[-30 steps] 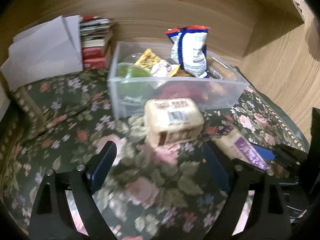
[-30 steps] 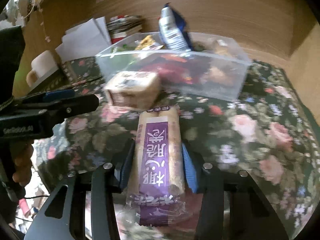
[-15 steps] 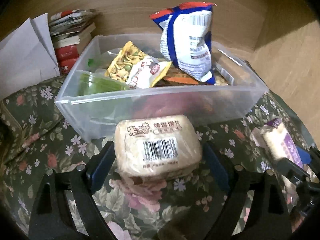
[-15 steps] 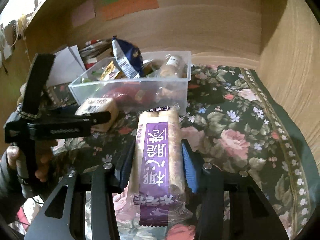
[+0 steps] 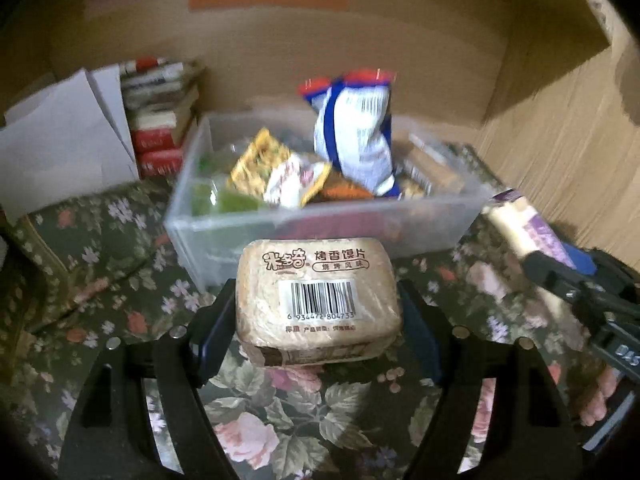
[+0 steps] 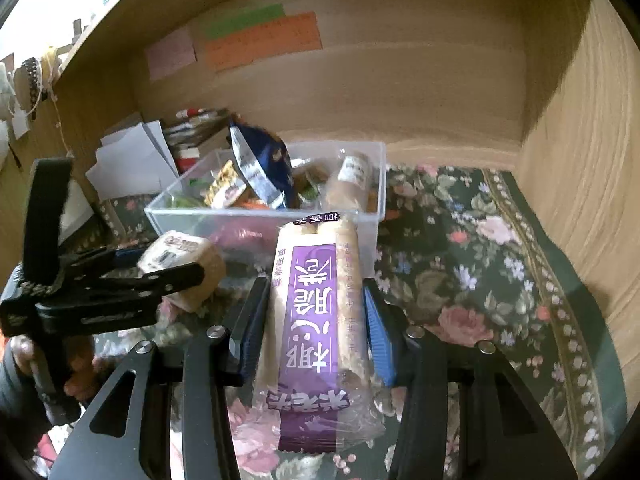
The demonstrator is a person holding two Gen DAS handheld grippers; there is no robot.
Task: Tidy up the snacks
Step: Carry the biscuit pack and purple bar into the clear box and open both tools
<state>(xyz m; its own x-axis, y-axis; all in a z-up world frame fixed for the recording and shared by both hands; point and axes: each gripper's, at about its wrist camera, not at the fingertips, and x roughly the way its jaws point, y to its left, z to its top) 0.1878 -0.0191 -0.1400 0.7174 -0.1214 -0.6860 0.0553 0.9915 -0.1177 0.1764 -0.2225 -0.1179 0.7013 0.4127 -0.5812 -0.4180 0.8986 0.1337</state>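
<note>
My left gripper (image 5: 318, 316) is shut on a tan packet of toasted bread slices (image 5: 318, 300) and holds it above the floral cloth, just in front of the clear plastic bin (image 5: 224, 236). The packet also shows in the right wrist view (image 6: 180, 256), held by the left gripper (image 6: 160, 276). My right gripper (image 6: 312, 316) is shut on a long purple-labelled rice cracker pack (image 6: 316, 312), lifted in front of the bin (image 6: 256, 220). That pack shows at the right of the left wrist view (image 5: 528, 232). The bin holds several snack bags, with a blue and white bag (image 5: 356, 136) standing upright.
A white folded paper (image 5: 68, 148) and a stack of books (image 5: 160, 120) stand left of the bin. Wooden walls close in at the back (image 6: 400, 80) and at the right (image 6: 580, 160). The floral cloth (image 6: 480, 260) covers the surface.
My left gripper has closed on the bread packet and lifted it off the cloth. My right gripper has carried the purple pack higher and closer to the bin.
</note>
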